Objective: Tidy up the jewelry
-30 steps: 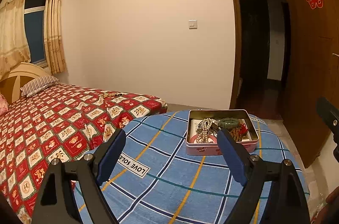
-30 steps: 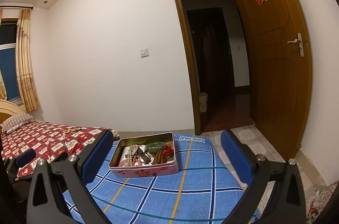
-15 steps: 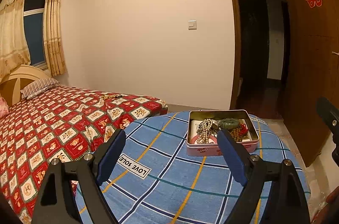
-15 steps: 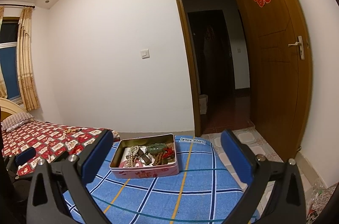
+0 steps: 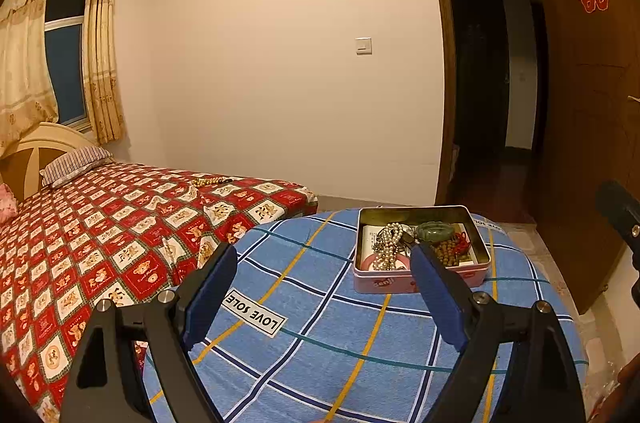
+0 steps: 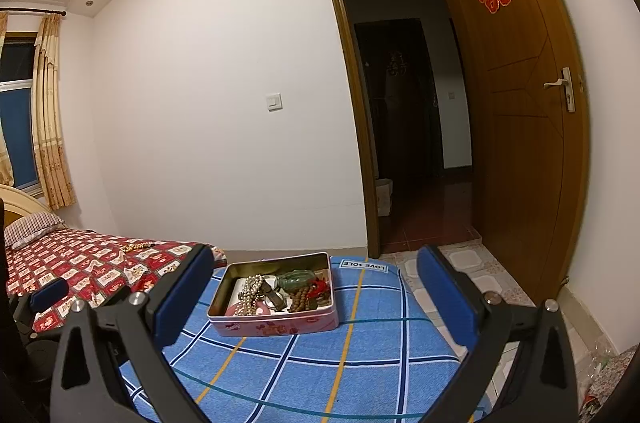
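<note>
Fingers of left gripper (image 5: 322, 275) and right gripper (image 6: 314, 269) spread wide, empty; open pink rectangular metal tin (image 6: 276, 323) of jewelry sits at blue checked cloth's (image 6: 360, 355) far edge.

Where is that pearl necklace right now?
The pearl necklace lies in the left part of the open pink tin on the blue checked cloth, beside a green bangle and brown beads.
</note>
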A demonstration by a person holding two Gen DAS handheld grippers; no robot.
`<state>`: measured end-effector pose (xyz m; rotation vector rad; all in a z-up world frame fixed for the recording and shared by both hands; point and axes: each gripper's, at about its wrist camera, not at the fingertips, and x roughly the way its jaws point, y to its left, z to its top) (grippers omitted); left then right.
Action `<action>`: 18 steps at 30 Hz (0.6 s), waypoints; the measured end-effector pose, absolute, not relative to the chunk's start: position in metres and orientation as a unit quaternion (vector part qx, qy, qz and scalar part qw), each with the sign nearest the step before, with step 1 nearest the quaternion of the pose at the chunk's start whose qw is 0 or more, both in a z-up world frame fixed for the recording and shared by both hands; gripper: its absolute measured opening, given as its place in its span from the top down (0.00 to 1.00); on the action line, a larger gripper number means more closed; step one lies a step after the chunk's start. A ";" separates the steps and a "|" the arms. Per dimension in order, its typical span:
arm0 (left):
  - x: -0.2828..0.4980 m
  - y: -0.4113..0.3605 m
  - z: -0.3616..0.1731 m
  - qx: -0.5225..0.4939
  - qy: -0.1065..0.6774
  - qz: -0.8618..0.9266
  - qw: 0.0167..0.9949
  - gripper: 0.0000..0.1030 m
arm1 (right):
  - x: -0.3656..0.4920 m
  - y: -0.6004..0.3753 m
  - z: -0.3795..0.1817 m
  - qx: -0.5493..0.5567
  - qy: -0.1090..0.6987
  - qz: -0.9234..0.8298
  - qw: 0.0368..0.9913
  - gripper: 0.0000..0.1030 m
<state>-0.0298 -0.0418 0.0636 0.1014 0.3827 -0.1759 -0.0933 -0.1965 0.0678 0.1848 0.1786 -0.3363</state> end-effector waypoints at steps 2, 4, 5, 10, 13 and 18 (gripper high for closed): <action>-0.030 -0.042 0.064 0.051 0.189 -0.087 0.977 0.14 | -0.094 -0.197 0.068 0.093 0.086 -0.167 0.978 0.00; -0.031 -0.043 0.064 0.051 0.188 -0.087 0.977 0.14 | -0.095 -0.198 0.068 0.093 0.083 -0.169 0.978 0.00; -0.031 -0.043 0.065 0.051 0.187 -0.087 0.977 0.14 | -0.095 -0.198 0.067 0.092 0.082 -0.170 0.978 0.00; -0.029 -0.043 0.064 0.054 0.186 -0.081 0.978 0.14 | -0.094 -0.198 0.067 0.090 0.082 -0.170 0.978 0.00; -0.028 -0.044 0.064 0.058 0.190 -0.080 0.977 0.14 | -0.094 -0.198 0.066 0.090 0.082 -0.172 0.978 0.00; -0.023 -0.042 0.063 0.051 0.199 -0.077 0.976 0.14 | -0.093 -0.199 0.065 0.090 0.084 -0.171 0.978 0.00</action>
